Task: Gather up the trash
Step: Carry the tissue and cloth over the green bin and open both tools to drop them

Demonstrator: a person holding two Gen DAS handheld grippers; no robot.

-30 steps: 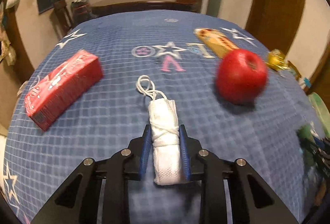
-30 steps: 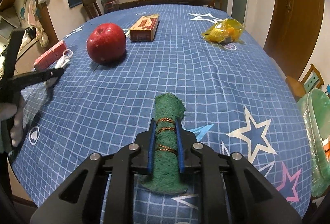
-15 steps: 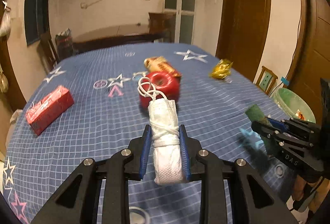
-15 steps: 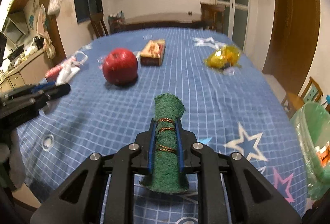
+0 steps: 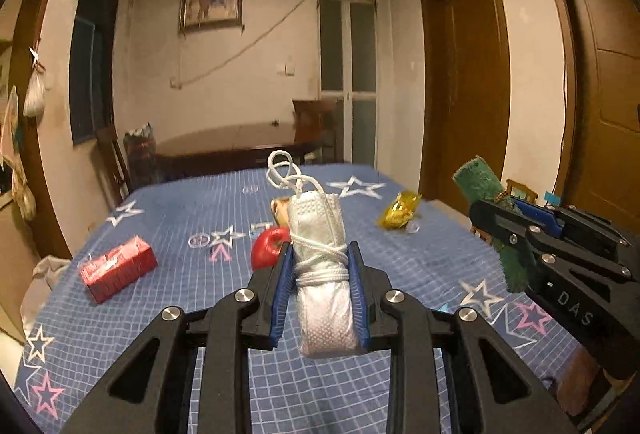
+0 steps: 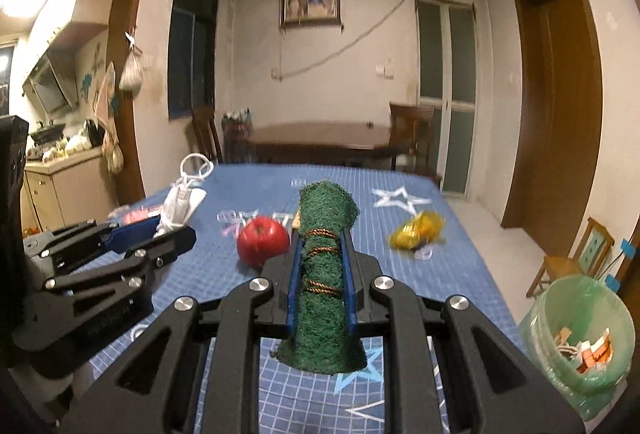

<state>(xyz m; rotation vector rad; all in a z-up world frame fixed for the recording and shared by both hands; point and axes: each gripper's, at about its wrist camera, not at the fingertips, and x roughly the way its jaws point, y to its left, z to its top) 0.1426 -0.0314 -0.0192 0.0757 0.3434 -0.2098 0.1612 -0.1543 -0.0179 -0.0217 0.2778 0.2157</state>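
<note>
My left gripper (image 5: 320, 254) is shut on a rolled white face mask (image 5: 322, 274), its white cords wound round it and looping above. The same gripper (image 6: 176, 230) and mask (image 6: 180, 202) show at the left of the right wrist view. My right gripper (image 6: 322, 238) is shut on a rolled green scouring pad (image 6: 322, 274) bound with brown string, held above the blue checked tablecloth (image 6: 400, 234). That gripper (image 5: 496, 210) and pad (image 5: 480, 182) appear at the right of the left wrist view. A bin lined with a green bag (image 6: 580, 338) stands low on the right, beside the table.
On the cloth lie a red apple (image 6: 262, 240), a red carton (image 5: 118, 268), a yellow crumpled wrapper (image 6: 418, 232) and a partly hidden brown packet (image 5: 280, 210). A dark wooden table (image 6: 320, 138), chairs and brown doors stand beyond. A small chair (image 6: 576, 258) is near the bin.
Both grippers have risen and tilted up, so the room's walls and doors fill the views. The table has dropped lower in frame. The right gripper now shows in the left wrist view.
</note>
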